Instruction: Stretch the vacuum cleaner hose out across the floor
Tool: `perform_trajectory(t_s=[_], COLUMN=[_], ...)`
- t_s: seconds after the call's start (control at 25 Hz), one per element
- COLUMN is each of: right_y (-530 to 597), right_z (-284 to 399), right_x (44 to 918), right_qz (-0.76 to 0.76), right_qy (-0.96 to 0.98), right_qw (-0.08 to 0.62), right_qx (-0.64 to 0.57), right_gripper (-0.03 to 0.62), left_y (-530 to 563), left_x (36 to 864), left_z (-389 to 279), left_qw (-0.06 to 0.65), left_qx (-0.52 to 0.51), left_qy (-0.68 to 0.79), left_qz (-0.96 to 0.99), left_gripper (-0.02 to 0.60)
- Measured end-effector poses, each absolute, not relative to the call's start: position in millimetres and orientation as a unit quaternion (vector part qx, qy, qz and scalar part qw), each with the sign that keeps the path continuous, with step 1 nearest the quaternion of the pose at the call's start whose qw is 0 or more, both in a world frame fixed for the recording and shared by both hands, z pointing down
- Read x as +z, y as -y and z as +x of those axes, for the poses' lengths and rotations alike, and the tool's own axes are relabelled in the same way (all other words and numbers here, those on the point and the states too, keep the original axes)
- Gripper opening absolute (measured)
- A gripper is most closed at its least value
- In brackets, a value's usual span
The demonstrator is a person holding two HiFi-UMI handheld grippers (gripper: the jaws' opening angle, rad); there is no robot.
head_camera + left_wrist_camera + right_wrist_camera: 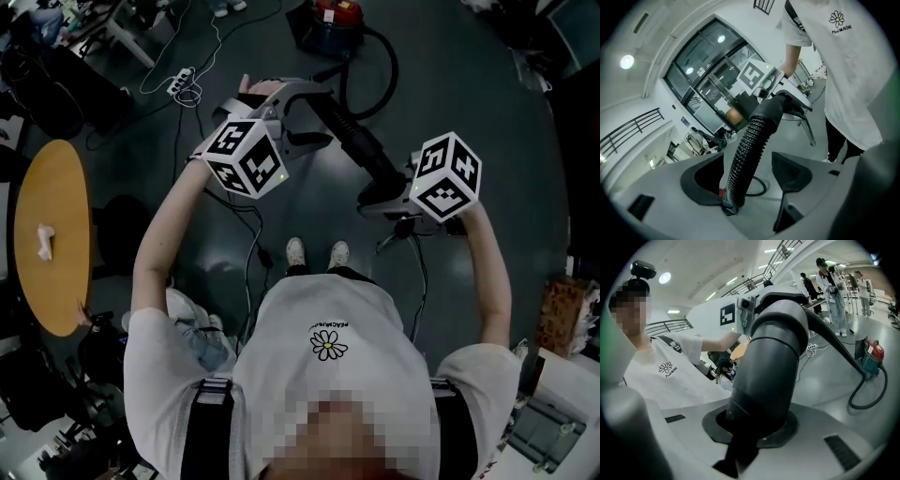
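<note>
The black vacuum hose runs from the red vacuum cleaner on the floor to a thick dark end tube. My right gripper is shut on that tube, which fills the space between its jaws. In the left gripper view the ribbed hose passes between the jaws of my left gripper, which stand wide apart with their pads off it. The left gripper sits up the hose from the right one, towards the vacuum cleaner. Both grippers are held above the floor.
A round yellow table with a crumpled white thing stands at the left. A power strip and cables lie on the dark floor. A slack loop of hose lies by the vacuum. People stand beyond it. A box is at the right.
</note>
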State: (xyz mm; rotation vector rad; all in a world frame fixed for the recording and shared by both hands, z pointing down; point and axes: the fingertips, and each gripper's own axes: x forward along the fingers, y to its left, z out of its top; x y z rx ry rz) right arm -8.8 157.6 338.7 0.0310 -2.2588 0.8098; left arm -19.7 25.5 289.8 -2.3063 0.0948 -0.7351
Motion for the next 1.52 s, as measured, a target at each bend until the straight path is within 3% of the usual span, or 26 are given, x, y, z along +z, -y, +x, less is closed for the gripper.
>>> perform_trajectory(t_s=[0.24,0.4,0.52,0.68,0.96,1.24,1.4,1.52], right_y=[-165,-160,-159,-143,-90,-104,-86,-56], right_z=[-18,-5,10,33,46,32,39,42], right_x=[336,346,360,374,360,358,339,327], right_qz=[-0.038,-0.03,-0.034,-0.022,0.068,-0.003,0.096,0.213], right_qy=[0.886,0.878,0.864,0.844,0.846,0.811,0.778,0.709], right_qw=[0.387,0.42,0.46,0.521,0.527,0.571,0.6,0.629], right_qx=[0.252,0.227,0.2,0.126,-0.033,-0.125,-0.163,-0.238], right_gripper=[0.089,0.089,0.089,0.084,0.084,0.088,0.136,0.311], left_y=[-25,-32,-42,-58,-85,-163,-183,-189], left_x=[300,327,340,357,357,361,338,318], left_z=[4,-5,-14,-24,-35,-48,-42,-38], left_qw=[0.405,0.332,0.308,0.279,0.121,-0.087,-0.173,-0.229], left_qx=[-0.309,-0.383,-0.412,-0.448,-0.422,-0.342,-0.246,-0.151], left_qy=[0.006,0.053,0.077,0.099,0.112,0.221,0.253,0.25], left_qz=[-0.86,-0.86,-0.854,-0.844,-0.891,-0.909,-0.92,-0.929], left_gripper=[0.301,0.299,0.198,0.158,0.155,0.155,0.155,0.156])
